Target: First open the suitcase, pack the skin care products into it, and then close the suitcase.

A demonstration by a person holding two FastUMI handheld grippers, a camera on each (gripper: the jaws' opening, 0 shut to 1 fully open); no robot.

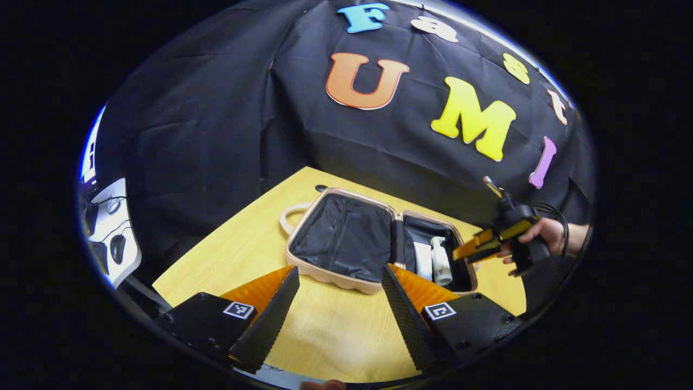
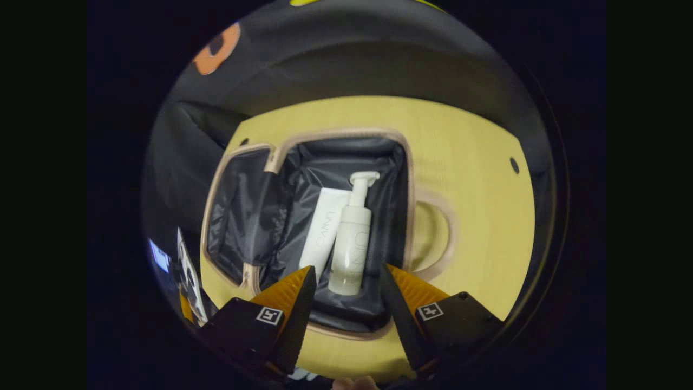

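Note:
A beige suitcase point(image 1: 325, 273) lies open flat on the yellow table point(image 1: 243, 244), its black lining showing. In its right half lie a white tube point(image 1: 423, 260) and a pale pump bottle point(image 1: 441, 261), side by side. In the right gripper view the suitcase rim point(image 2: 410, 206) frames the tube point(image 2: 324, 227) and the bottle point(image 2: 351, 246). My right gripper point(image 2: 346, 287) hovers open just above the bottle's base, holding nothing. My left gripper point(image 1: 341, 281) stands open over the table at the suitcase's near edge. The right gripper point(image 1: 476, 246), held by a hand, hangs beside the suitcase's right half.
The suitcase handles point(image 1: 289, 216) point(image 2: 441, 238) lie flat on the table. Small dark holes point(image 2: 513, 165) mark the tabletop. A white desk with a mouse point(image 1: 116, 246) stands at the far left. Bare table point(image 1: 335, 336) lies in front of my left gripper.

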